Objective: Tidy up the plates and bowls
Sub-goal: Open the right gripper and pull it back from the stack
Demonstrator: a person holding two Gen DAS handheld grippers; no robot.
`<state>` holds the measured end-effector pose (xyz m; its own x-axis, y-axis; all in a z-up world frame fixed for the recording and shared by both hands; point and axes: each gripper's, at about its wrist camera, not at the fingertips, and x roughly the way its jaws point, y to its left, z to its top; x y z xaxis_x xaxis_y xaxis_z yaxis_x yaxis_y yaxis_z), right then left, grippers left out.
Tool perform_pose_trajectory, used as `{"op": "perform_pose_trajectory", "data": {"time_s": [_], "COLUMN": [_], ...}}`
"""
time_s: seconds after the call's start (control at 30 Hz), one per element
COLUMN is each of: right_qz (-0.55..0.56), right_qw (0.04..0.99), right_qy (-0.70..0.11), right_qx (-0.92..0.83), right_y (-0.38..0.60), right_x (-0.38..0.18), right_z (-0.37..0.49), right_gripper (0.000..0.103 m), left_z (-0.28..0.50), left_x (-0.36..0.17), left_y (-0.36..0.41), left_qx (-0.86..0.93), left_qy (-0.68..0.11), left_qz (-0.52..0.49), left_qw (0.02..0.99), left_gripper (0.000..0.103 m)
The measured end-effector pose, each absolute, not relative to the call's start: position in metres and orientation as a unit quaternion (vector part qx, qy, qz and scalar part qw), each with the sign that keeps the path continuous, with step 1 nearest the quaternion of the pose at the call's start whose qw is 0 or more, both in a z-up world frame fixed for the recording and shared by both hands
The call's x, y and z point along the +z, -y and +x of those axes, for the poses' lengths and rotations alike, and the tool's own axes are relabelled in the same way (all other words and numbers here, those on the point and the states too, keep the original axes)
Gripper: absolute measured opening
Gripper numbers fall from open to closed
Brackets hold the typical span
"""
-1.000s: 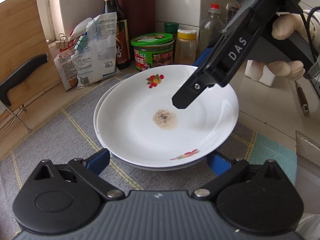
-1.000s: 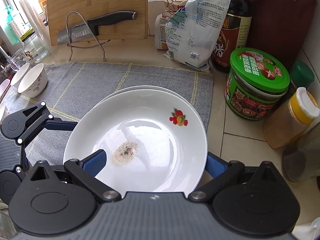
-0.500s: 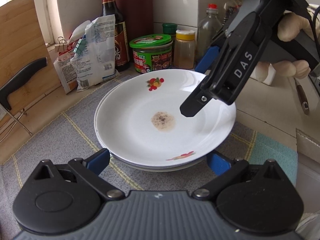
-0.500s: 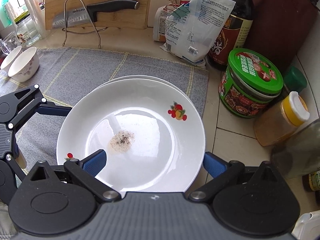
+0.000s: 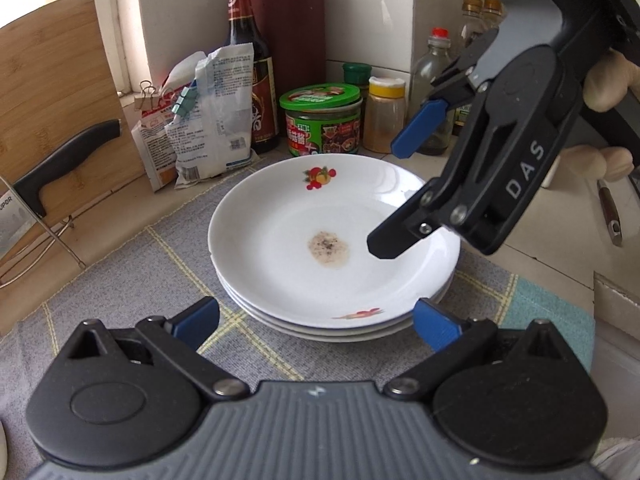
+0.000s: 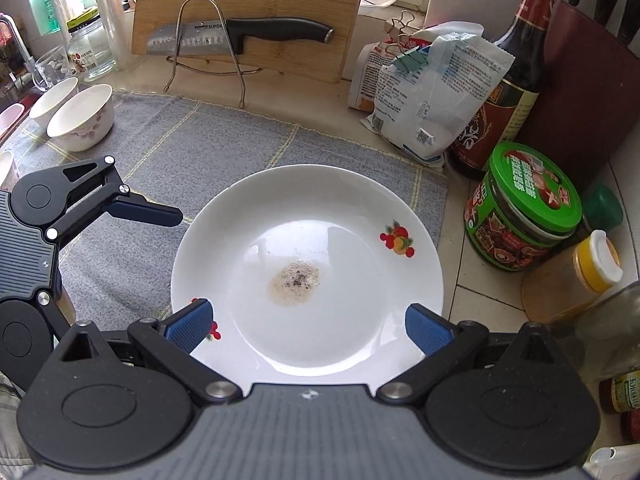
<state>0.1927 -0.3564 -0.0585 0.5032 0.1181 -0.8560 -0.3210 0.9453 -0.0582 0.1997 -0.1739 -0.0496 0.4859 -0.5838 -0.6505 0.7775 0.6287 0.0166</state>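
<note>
A stack of white plates (image 5: 280, 216) rests on the grey cloth. The top plate (image 6: 352, 300) has fruit prints and a brown speckled stain in its middle. My left gripper (image 5: 316, 324) is open at the stack's near rim, with nothing between its fingers. My right gripper (image 6: 308, 326) is also open, hovering over the plate's edge without touching it. The left wrist view shows the right gripper (image 5: 390, 200) above the stack's right side, held by a gloved hand (image 5: 608, 80). Two white bowls (image 6: 82, 116) stand at the cloth's far left corner.
Behind the plates stand a green-lidded jar (image 5: 322, 124), a yellow-capped spice jar (image 5: 386, 116), a dark sauce bottle (image 5: 248, 64) and clipped bags (image 5: 208, 116). A knife (image 6: 240, 36) hangs on a wire rack against a wooden board (image 6: 248, 8). A glass jar (image 6: 90, 50) stands beyond the bowls.
The top plate has come down level onto the stack and now covers the plates under it. Both grippers have drawn back and up from it; the right gripper rose most.
</note>
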Motion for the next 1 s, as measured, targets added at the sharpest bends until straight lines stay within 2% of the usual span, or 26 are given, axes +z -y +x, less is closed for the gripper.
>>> {"op": "perform_pose_trajectory", "data": {"time_s": [0.57,1.0], "right_qz": [-0.097,-0.077], "right_qw": [0.918,0.922], "right_qy": [-0.376,-0.353], "right_qx": [0.085,0.137], "right_y": [0.341,0.333], "right_x": [-0.052,-0.067], "right_z": [0.159,0.153], "right_gripper": [0.103,0.103], "left_z": [0.179,0.161], "left_x": [-0.023,-0.025], "left_y": [0.136,0.117], "left_qx": [-0.310,-0.228], "left_qy": [-0.292,-0.328], "left_qz": [0.105,0.072], "left_qw": [0.899,0.914], "left_gripper": [0.103,0.103]}}
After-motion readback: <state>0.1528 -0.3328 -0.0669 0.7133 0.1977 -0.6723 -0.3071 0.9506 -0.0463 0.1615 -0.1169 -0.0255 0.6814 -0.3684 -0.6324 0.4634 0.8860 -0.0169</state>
